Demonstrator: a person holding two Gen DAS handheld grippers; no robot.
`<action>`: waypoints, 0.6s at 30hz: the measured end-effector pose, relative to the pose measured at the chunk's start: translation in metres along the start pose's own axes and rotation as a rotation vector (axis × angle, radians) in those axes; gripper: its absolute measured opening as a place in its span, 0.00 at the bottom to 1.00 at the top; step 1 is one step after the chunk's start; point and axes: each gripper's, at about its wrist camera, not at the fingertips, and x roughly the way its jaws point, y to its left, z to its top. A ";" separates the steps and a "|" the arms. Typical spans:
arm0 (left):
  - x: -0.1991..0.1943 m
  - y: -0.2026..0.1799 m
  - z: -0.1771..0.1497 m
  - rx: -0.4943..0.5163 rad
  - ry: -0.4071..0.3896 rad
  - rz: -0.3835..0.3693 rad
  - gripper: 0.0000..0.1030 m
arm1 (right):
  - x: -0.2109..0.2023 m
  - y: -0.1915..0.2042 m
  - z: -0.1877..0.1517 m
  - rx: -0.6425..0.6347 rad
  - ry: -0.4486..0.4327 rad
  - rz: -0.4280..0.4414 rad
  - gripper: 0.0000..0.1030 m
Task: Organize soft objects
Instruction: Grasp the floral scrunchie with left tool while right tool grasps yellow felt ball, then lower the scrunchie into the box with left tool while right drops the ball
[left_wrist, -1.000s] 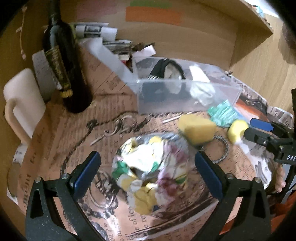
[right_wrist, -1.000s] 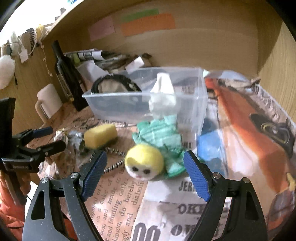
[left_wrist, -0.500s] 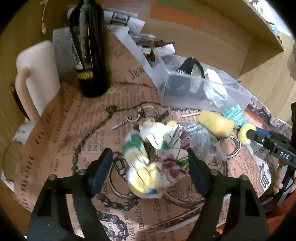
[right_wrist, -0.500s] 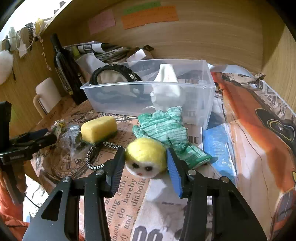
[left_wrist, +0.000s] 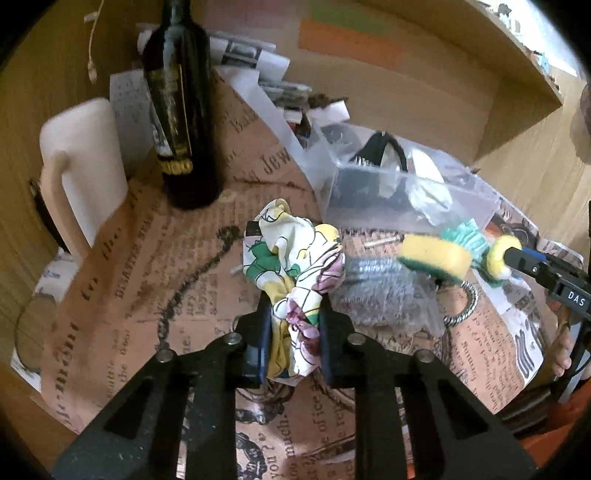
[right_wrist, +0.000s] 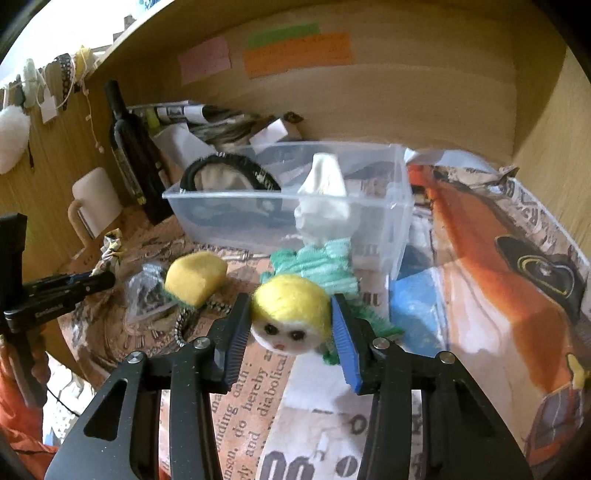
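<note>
My left gripper (left_wrist: 291, 332) is shut on a crumpled floral cloth (left_wrist: 295, 273) and holds it above the newspaper-covered table. My right gripper (right_wrist: 290, 332) is shut on a yellow felt ball with a face (right_wrist: 290, 314), lifted over the table; the ball also shows in the left wrist view (left_wrist: 498, 256). A clear plastic bin (right_wrist: 295, 206) behind holds a black headband (right_wrist: 229, 173) and a white cloth (right_wrist: 325, 199). A yellow sponge (right_wrist: 195, 277) and a green knitted cloth (right_wrist: 325, 266) lie in front of the bin.
A dark wine bottle (left_wrist: 181, 110) and a cream mug (left_wrist: 81, 166) stand at the back left. A crinkled plastic bag (left_wrist: 388, 295) and a metal chain bracelet (left_wrist: 465, 306) lie on the table. A blue patch (right_wrist: 413, 299) lies right of the bin. Wooden walls enclose the desk.
Both grippers went from open to shut. The left took hold of the floral cloth and lifted it out of the plastic bag; the right closed on the yellow ball and raised it.
</note>
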 end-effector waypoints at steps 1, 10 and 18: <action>-0.004 0.000 0.004 0.003 -0.014 0.001 0.21 | -0.002 -0.001 0.002 -0.001 -0.009 -0.003 0.39; -0.018 -0.025 0.050 0.078 -0.131 -0.031 0.21 | -0.017 -0.007 0.026 -0.002 -0.103 -0.014 0.39; -0.010 -0.061 0.089 0.146 -0.191 -0.106 0.21 | -0.021 -0.015 0.054 -0.012 -0.189 -0.024 0.39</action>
